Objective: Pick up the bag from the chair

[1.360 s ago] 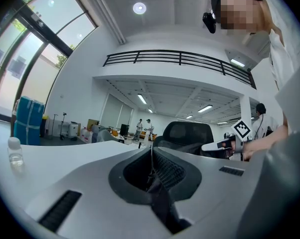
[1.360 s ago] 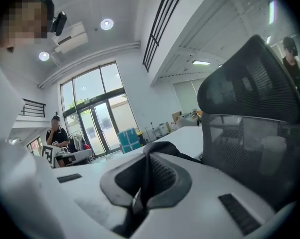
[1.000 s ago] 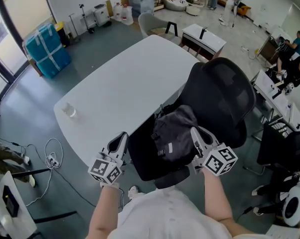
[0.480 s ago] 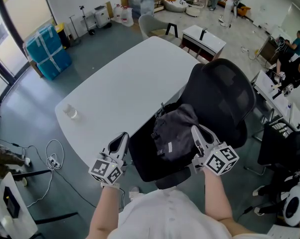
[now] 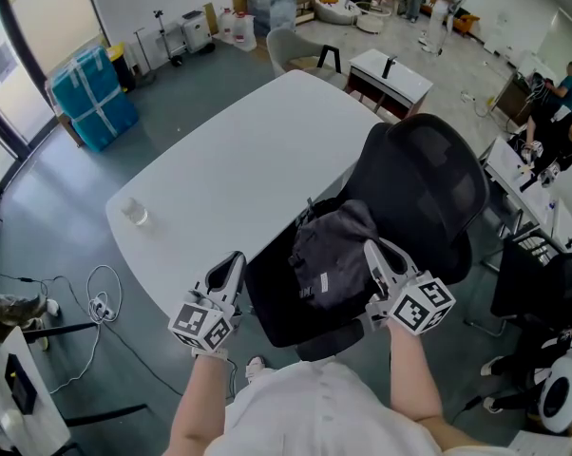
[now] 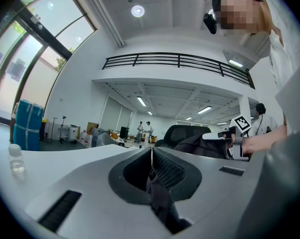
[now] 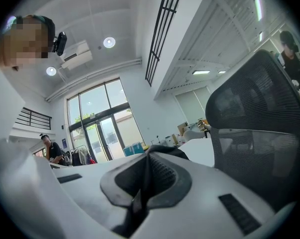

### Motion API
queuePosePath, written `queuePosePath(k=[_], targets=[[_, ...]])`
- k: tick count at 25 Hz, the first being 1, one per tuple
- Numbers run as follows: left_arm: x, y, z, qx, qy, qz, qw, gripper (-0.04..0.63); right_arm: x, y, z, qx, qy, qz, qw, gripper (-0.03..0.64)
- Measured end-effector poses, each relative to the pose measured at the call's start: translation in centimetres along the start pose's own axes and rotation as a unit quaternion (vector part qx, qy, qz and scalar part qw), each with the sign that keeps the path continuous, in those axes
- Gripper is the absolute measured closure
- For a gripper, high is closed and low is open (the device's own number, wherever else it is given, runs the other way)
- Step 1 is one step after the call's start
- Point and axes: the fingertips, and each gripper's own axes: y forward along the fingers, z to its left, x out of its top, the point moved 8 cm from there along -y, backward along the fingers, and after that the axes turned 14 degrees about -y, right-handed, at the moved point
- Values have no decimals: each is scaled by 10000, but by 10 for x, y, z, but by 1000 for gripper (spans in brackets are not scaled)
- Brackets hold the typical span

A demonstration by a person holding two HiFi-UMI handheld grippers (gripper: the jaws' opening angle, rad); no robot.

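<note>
A dark grey bag [image 5: 329, 255] lies slumped on the seat of a black mesh office chair [image 5: 429, 179]. My left gripper [image 5: 235, 260] hovers at the seat's left front edge, apart from the bag, jaws shut with nothing in them. My right gripper [image 5: 373, 252] is at the bag's right side, jaws shut; I cannot tell if it touches the fabric. In the left gripper view the left gripper [image 6: 151, 151] points towards the bag [image 6: 200, 146] and the chair [image 6: 182, 132]. In the right gripper view the bag [image 7: 167, 150] shows just past the right gripper [image 7: 147, 153], with the chair back [image 7: 259, 113] at right.
A white oval table [image 5: 238, 160] stands against the chair's left side, with a small clear bottle [image 5: 132, 212] near its left end. Cables [image 5: 101, 302] lie on the floor at left. Desks and other chairs [image 5: 543, 283] crowd the right side.
Both grippers and the bag stay where they were. Only a person's foot at the far left edge has shifted.
</note>
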Motion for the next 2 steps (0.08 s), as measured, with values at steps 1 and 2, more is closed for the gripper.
queuePosePath(k=[1,2], targets=[[0,0,0,4,-8,-4,10000,568,0,0,0,8,8,1,10000,597],[0,1,0,9,-16,-8,10000,569,-1,1,-1,15,17,4,10000,597]])
